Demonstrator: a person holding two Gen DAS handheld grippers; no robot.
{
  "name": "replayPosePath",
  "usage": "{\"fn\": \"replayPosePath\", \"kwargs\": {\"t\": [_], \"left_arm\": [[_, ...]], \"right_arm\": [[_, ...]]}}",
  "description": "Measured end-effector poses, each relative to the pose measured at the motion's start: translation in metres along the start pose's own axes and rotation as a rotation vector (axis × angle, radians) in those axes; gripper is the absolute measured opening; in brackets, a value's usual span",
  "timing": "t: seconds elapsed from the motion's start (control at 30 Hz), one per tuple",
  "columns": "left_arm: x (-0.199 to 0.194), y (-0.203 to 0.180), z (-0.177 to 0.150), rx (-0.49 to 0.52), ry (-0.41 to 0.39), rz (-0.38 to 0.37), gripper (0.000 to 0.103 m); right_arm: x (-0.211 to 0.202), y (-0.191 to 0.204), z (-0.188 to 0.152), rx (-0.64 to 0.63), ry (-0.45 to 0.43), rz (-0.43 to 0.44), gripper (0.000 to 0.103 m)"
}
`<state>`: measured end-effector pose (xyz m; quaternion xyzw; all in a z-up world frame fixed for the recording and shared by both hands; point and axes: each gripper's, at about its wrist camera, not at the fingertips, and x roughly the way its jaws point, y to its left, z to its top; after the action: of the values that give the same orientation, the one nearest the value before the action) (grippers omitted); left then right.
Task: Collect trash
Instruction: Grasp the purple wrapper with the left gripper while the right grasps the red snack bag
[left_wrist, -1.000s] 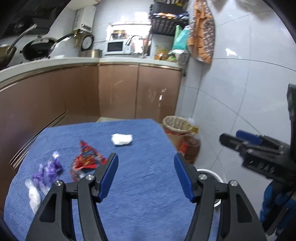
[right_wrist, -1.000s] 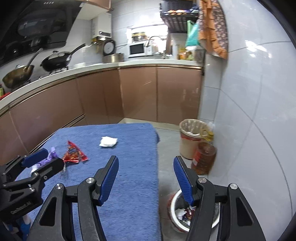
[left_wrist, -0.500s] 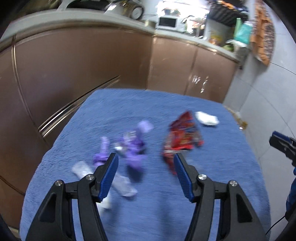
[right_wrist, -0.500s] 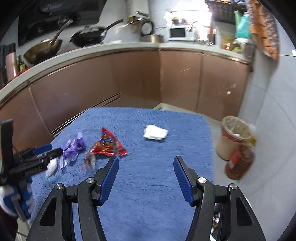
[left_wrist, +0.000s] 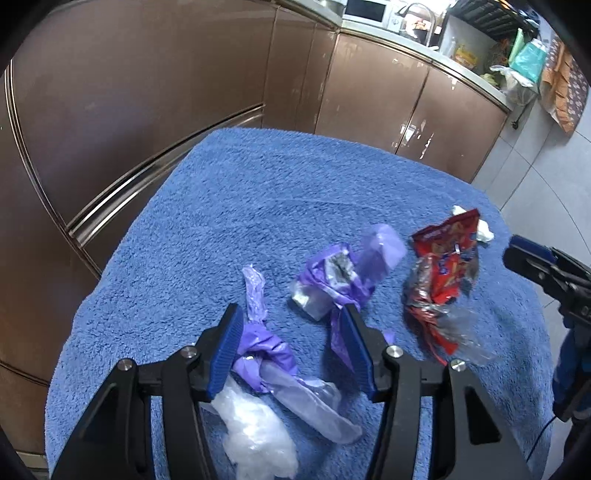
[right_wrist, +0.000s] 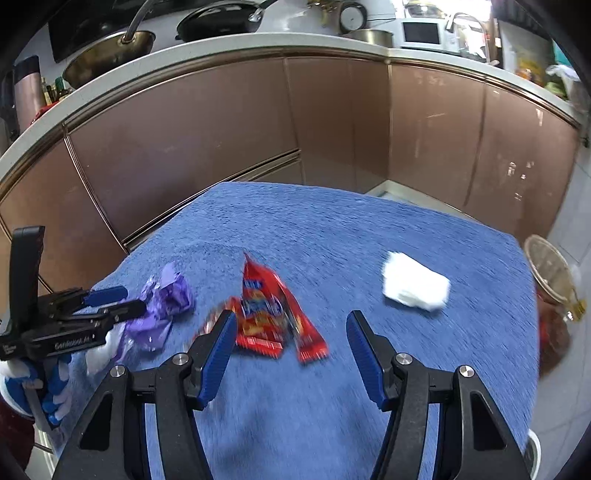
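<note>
The trash lies scattered on a counter covered by a blue towel (left_wrist: 229, 206), with brown kitchen cabinets (right_wrist: 229, 122) behind it.

In the left wrist view, the left tool (left_wrist: 291, 343) points down at the near end of the towel. Its jaws are closing, and its blue pads (left_wrist: 231, 350) stand on either side of a twisted purple plastic wrapper (left_wrist: 269, 354). The left pad is at or very near the plastic, while the right pad is clear of that strip, so nothing is clamped yet. A crumpled clear plastic bag (left_wrist: 255, 435) lies at 6 o'clock of that wrapper, touching it. A second purple wrapper (left_wrist: 343, 273), with a silvery inside, lies at 1 o'clock from the tool, just beside the right pad. A red snack packet (left_wrist: 443, 280) lies at 3 o'clock of this purple wrapper, apart from it, and a white crumpled tissue (left_wrist: 482, 230) peeks out behind the packet's far edge.

In the right wrist view, the right tool (right_wrist: 291, 343) hovers over the towel with its jaws standing apart and nothing between the pads. The red snack packet (right_wrist: 269, 314) lies just beyond the tips, nearer the left pad. The white tissue (right_wrist: 413, 288) lies at 2 o'clock from the tool, well apart from the packet. The left tool (right_wrist: 110, 306) shows at 9 o'clock, held by a hand in a blue and white glove (right_wrist: 44, 391), its tips at the purple wrappers (right_wrist: 162, 306). A lined waste bin (right_wrist: 550, 269) stands on the floor past the towel's right edge.
</note>
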<state>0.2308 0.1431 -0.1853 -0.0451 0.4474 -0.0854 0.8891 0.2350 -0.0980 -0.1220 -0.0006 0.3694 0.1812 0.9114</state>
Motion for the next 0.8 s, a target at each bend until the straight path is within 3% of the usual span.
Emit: {"fn": "replayPosePath", "kwargs": {"t": [0.23,0.3,0.37,0.5,0.8], "left_arm": [[0.016,0.005,0.001,-0.029,0.039,-0.039,0.047],[0.019,0.007,0.001,-0.047,0.046,-0.059,0.039],[0.021,0.008,0.003,-0.053,0.044,-0.067,0.033],[0.019,0.011,0.003,-0.081,0.041,-0.089,0.011],[-0.009,0.007,0.004,-0.110,-0.024,-0.100,0.006]], "right_arm": [[0.035,0.007,0.013,-0.028,0.029,0.043,0.059],[0.045,0.006,0.013,-0.024,0.049,0.063,0.044],[0.051,0.003,0.013,-0.013,0.064,0.075,0.034],[0.048,-0.004,0.012,0.003,0.054,0.083,0.017],[0.004,-0.017,0.004,0.040,-0.003,0.071,0.013]]}}
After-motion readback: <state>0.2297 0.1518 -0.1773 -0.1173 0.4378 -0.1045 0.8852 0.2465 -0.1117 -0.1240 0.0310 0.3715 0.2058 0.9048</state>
